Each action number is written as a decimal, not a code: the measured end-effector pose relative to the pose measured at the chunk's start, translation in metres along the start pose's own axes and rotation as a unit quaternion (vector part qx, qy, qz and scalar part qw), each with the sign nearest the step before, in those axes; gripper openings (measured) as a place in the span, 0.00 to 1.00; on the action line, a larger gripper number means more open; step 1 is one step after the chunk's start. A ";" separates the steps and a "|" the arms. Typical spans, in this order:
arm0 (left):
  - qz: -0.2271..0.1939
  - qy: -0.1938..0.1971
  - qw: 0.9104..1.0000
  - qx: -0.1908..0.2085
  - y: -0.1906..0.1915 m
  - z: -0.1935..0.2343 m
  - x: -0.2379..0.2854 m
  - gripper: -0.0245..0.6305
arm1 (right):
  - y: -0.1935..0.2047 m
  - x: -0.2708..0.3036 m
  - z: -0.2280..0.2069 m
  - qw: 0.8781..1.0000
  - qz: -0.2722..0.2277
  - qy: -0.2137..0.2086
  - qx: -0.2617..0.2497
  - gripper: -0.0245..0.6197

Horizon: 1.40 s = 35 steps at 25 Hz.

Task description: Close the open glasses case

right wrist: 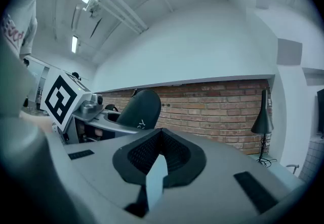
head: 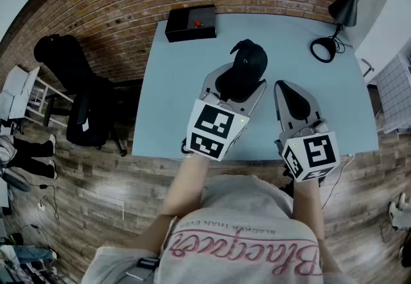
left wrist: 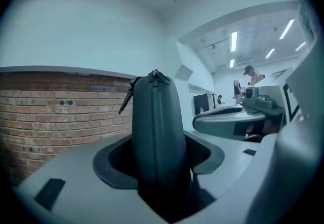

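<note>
Glasses case [head: 247,69]: black, hard-shell, standing on end over the middle of the blue table [head: 173,83]. It is off the surface and clamped low down by the left gripper [head: 241,88].
- Left gripper view: the case [left wrist: 157,132] fills the gap, and the pads pinch its two broad faces.
- The zip seam faces the camera and runs up to the zipper pull [left wrist: 156,75] at 12 o'clock. A thin tab [left wrist: 126,99] hangs off at 10 o'clock.
- The shells look met along the seam. Cannot tell whether the zip is run home on the far side.

Right gripper [head: 287,91]: at 4 o'clock of the case and just beside it. Its jaws are pressed together with nothing between them. Its own view shows the case [right wrist: 137,109] at 10 o'clock, clear of the closed tips [right wrist: 161,154].

Further out: a black box [head: 191,24] at 11 o'clock, near the table's far edge, and a desk lamp [head: 340,16] at 2 o'clock. Both are well apart from the work.

Step in hand, as I judge it: finish the closure.
- Hold the left pinch firm and steady, low on the shells, so the seam cannot gape or the case twist.
- Spread the right jaws, take the pull rather than the loose tab, and draw it along the seam line, not away from it.
- Turn the case toward the right gripper if the seam's unseen stretch needs checking.
- Risk: a sideways tug levers the case out of the pinch.
</note>
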State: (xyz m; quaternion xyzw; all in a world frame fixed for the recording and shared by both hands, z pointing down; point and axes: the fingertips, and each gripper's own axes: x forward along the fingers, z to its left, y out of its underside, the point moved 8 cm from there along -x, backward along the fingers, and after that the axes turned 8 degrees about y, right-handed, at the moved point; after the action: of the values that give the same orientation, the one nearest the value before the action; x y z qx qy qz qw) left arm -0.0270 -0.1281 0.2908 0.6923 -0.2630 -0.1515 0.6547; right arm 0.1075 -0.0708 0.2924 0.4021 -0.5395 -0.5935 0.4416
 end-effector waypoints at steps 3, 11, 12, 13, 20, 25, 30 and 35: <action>0.005 0.003 1.000 -0.003 0.001 0.000 -0.001 0.44 | 0.000 -0.002 0.000 1.000 0.002 0.003 0.004 0.07; 0.013 0.022 1.000 0.002 -0.001 0.000 0.000 0.44 | 0.001 -0.001 -0.003 1.000 0.009 0.008 0.005 0.07; 0.017 0.028 0.999 0.004 -0.001 0.000 0.000 0.44 | 0.001 -0.001 -0.004 1.000 0.009 0.008 0.005 0.07; 0.022 0.035 0.999 0.007 -0.001 0.000 0.000 0.44 | 0.001 0.000 -0.005 1.000 0.008 0.007 0.003 0.07; 0.093 0.083 0.991 0.048 -0.003 0.002 0.002 0.44 | -0.010 -0.004 -0.013 0.997 -0.058 -0.013 -0.047 0.07; 0.117 0.094 0.987 0.061 0.000 0.004 0.003 0.44 | -0.023 -0.009 -0.008 0.989 -0.108 -0.042 -0.087 0.07; 0.152 0.086 0.981 0.086 0.001 0.005 0.009 0.44 | -0.038 0.003 0.012 0.988 -0.125 -0.071 -0.056 0.16; 0.186 0.069 0.974 0.109 0.000 0.003 0.016 0.44 | -0.038 0.014 0.018 0.989 -0.122 -0.050 -0.067 0.19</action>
State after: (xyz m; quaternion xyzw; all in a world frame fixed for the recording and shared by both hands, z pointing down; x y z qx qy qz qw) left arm -0.0160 -0.1398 0.2925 0.7073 -0.3565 0.0509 0.6083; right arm 0.0829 -0.0782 0.2565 0.4040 -0.4667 -0.6976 0.3639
